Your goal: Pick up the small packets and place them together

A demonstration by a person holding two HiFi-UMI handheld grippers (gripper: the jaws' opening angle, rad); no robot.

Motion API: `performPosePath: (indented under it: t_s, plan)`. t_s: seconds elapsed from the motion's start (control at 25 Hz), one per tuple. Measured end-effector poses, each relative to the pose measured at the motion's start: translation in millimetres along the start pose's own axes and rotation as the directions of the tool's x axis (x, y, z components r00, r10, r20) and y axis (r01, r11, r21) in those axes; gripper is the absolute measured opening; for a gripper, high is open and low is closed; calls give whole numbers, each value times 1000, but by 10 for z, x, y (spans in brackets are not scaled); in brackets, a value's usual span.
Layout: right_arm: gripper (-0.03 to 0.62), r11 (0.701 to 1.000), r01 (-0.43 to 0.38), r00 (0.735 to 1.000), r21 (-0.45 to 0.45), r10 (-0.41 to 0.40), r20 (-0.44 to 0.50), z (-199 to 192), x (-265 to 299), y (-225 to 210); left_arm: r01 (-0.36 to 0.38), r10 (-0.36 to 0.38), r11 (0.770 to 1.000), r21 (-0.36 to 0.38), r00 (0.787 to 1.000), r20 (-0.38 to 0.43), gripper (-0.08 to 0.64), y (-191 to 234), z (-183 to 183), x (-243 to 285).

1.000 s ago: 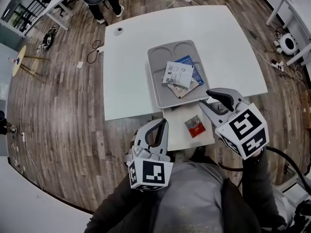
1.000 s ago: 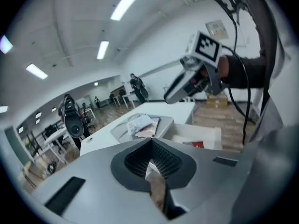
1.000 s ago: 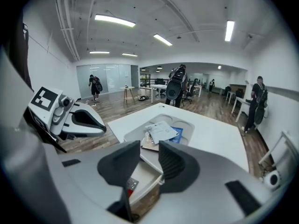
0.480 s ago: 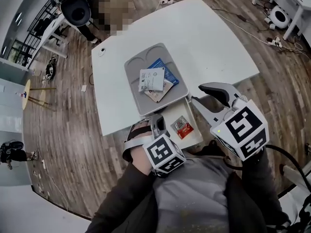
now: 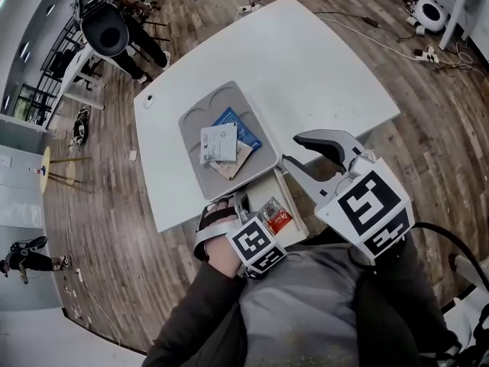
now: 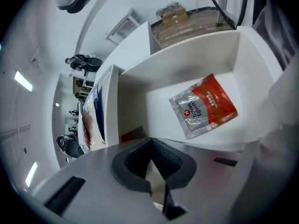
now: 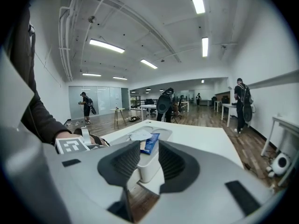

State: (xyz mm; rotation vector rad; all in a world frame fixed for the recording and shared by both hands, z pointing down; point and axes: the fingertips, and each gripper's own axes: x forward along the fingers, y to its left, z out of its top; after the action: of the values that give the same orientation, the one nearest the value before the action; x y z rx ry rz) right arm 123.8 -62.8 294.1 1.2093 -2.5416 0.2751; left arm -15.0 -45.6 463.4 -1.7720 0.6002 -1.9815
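Hovering left gripper (image 5: 240, 203) over open drawer (image 6: 187, 59), jaws seemingly together, empty; right gripper (image 5: 292, 148) beside drawer, jaws apart, empty. Red packet (image 6: 204, 106) lying flat inside drawer. Likely lining up for pick-up: needing jaws opening, pinching packet edge, then joining packets (image 5: 218, 142) on tray (image 5: 195, 117) beyond drawer.

The packet (image 6: 203, 106) is crinkled, glossy foil. The drawer (image 6: 187, 64) and table (image 5: 328, 60) look smooth, matt white. The tray (image 5: 195, 121) is dull grey plastic. The floor (image 5: 92, 197) is wood plank. The right gripper (image 7: 149, 154) has a matt grey plastic shell and dark ribbed pads (image 7: 120, 161). The sleeve (image 5: 199, 319) is dark cloth.
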Motion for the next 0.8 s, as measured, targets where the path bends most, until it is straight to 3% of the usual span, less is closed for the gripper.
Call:
performPosePath:
  t_s: [0.4,0.6,0.8]
  plan:
    - [127,999,-40,999,-13,40,3,-32,125,-2,-104,106,993,-61,994,29,-3,80,4,-8]
    - [127,999,-53,999,-10,53,0,-67,177,-9,-8,15,993,-120,998,58,-3,40,5,28]
    - [128,998,-59,998,-6,59,-5,-81,194,-12,229,-213,963,-140,970,119,-3,-104,-7,-48]
